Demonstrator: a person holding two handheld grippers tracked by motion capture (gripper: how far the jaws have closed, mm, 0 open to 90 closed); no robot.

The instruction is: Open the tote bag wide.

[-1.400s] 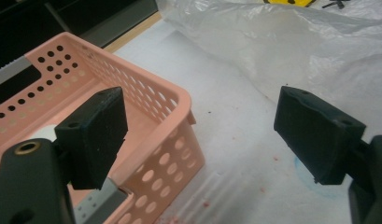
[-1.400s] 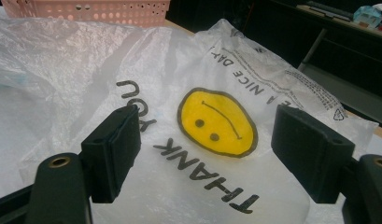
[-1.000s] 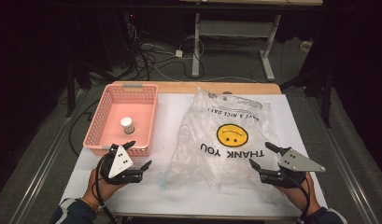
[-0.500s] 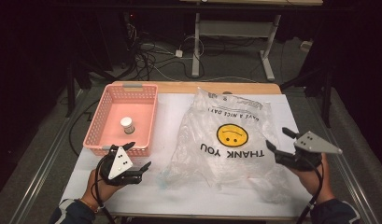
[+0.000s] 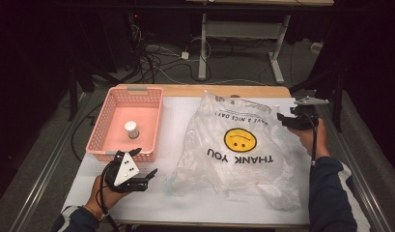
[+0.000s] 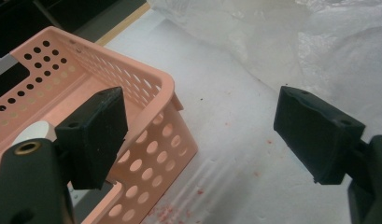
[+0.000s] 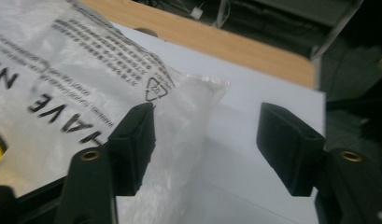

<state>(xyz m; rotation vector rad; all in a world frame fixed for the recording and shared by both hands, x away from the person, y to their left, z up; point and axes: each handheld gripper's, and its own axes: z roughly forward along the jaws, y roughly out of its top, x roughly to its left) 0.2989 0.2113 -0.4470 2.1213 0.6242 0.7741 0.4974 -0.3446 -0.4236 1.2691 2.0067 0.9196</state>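
Note:
A clear plastic bag (image 5: 233,145) with a yellow smiley and "THANK YOU" lies crumpled on the white table cover. My right gripper (image 5: 281,118) is at the bag's far right corner. Its jaws have just been closing, and in the right gripper view the bag's corner (image 7: 193,98) lies between them with the pads off it; the right gripper (image 7: 205,135) is open. My left gripper (image 5: 146,178) rests open near the table's front left. In the left gripper view the left gripper (image 6: 202,130) has nothing between its jaws, beside the pink basket's corner (image 6: 151,93).
The pink perforated basket (image 5: 113,154) stands at the left with a small white-capped jar (image 5: 131,129) upright inside. A bare wooden strip (image 5: 185,90) runs along the table's far edge. Cables and a desk frame (image 5: 243,43) lie on the floor beyond.
My right hand has moved from the table's front right up to the bag's far right corner, and its jaws stand narrower. The left hand has kept still.

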